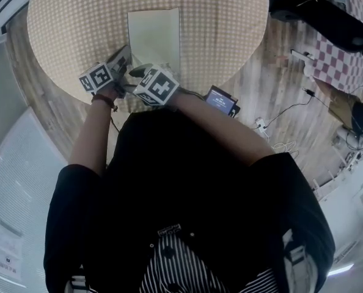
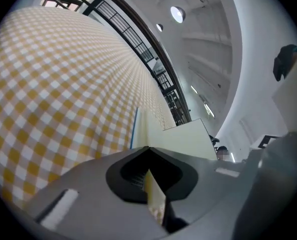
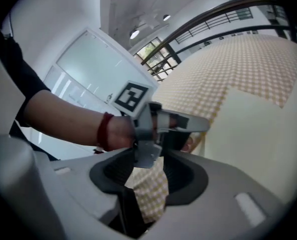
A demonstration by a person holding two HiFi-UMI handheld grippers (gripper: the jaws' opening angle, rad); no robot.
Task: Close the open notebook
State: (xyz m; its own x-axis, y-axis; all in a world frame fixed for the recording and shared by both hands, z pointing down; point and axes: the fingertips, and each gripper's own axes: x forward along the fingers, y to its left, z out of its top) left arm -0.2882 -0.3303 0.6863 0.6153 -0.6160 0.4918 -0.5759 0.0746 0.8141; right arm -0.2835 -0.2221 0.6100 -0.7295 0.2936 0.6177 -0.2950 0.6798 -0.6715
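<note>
A cream notebook [image 1: 154, 34] lies on the round table with the yellow checked cloth [image 1: 65, 29], just beyond both grippers. My left gripper [image 1: 123, 60] is at the notebook's near left corner. In the left gripper view a thin cream leaf [image 2: 187, 140] of the notebook [image 2: 143, 126] runs back between the jaws of the left gripper [image 2: 151, 184], which are shut on it. The leaf lies slightly raised above the flat part with the blue edge. My right gripper [image 1: 142, 72] sits close to the right of the left one. The right gripper [image 3: 148, 184] is open over bare cloth with nothing in it, and that view also shows the left gripper [image 3: 173, 124].
The table's near edge is right under my hands. On the wooden floor to the right are a small device with a lit screen [image 1: 221, 101], cables and a power strip [image 1: 261, 126]. Another table with a red checked cloth [image 1: 334, 57] stands at the far right.
</note>
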